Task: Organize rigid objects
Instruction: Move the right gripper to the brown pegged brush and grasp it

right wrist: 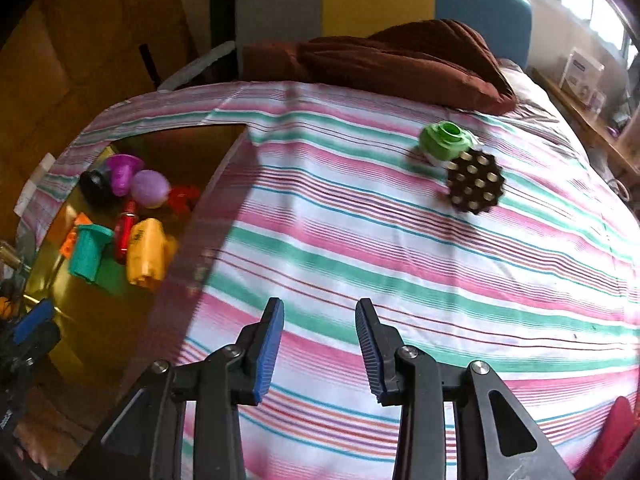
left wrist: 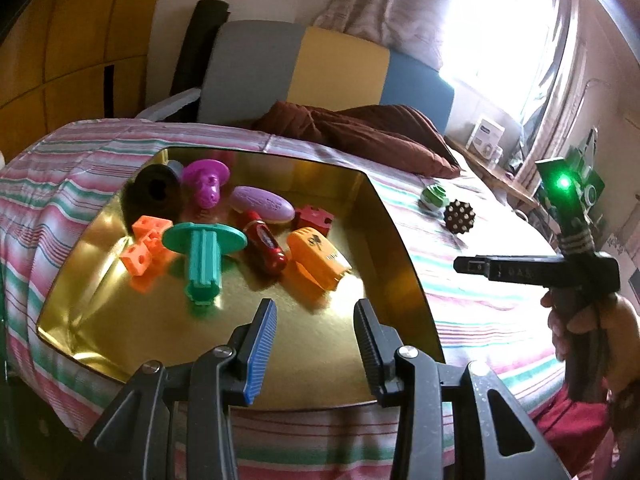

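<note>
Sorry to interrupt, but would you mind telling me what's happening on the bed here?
A person with a gripper in each hand is gathering small toys into a gold tray on the striped bedspread. Most toys already lie in it. A green piece and a studded black ball remain out on the bedspread. The left gripper and right gripper are both open and empty.

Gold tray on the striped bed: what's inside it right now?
The gold tray holds an orange slotted piece, red bottle, teal flanged peg, orange cubes, purple oval, magenta flanged piece, black cylinder, red block. Anything beneath them is hidden.
</note>
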A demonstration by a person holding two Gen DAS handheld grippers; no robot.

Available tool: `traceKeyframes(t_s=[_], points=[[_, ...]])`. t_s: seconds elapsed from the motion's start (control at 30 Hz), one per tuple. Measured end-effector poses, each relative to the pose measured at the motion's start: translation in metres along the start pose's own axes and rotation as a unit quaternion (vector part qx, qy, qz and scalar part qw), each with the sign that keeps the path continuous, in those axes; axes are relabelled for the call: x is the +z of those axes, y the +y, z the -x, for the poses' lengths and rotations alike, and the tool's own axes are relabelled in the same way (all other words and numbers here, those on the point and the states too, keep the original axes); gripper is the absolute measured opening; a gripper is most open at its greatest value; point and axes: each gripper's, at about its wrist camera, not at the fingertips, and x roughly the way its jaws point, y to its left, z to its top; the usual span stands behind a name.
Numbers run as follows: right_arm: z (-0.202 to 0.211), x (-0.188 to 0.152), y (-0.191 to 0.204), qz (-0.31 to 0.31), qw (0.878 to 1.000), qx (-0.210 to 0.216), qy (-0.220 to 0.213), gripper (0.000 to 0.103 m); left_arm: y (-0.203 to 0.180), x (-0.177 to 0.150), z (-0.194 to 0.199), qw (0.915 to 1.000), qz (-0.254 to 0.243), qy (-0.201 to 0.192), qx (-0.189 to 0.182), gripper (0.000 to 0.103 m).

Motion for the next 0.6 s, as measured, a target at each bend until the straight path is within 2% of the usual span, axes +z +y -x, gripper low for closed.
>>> traceKeyframes(t_s=[0.13, 0.23, 0.3, 0.33, 0.4, 0.6], points=[[-0.006, -0.001, -0.022, -0.006, 1.000, -0.015, 0.008, 0.041, -0.011, -0.001, -0.001, 0.9997, -0.013, 0.005, -0.018, 0.040], [-0.011, -0.002, -0.044, -0.019, 0.999, -0.021, 0.014, 0.053, -0.022, 0.000, -0.002, 0.9992, -0.030, 0.008, -0.025, 0.040], [-0.014, -0.001, -0.063, -0.034, 0.999, -0.026, 0.018, 0.069, -0.028, 0.002, -0.002, 0.9989, -0.037, 0.009, -0.028, 0.040], [-0.015, 0.001, -0.071, -0.039, 0.999, -0.030, 0.016, 0.071, -0.032, 0.003, -0.002, 0.9986, -0.041, 0.009, -0.032, 0.040], [-0.016, 0.005, -0.088, -0.050, 0.998, -0.036, 0.007, 0.075, -0.037, 0.004, -0.003, 0.9983, -0.046, 0.010, -0.035, 0.040], [-0.016, 0.038, -0.140, -0.091, 0.993, -0.053, -0.054, 0.086, -0.046, 0.005, -0.006, 0.9974, -0.057, 0.016, -0.041, 0.040]])
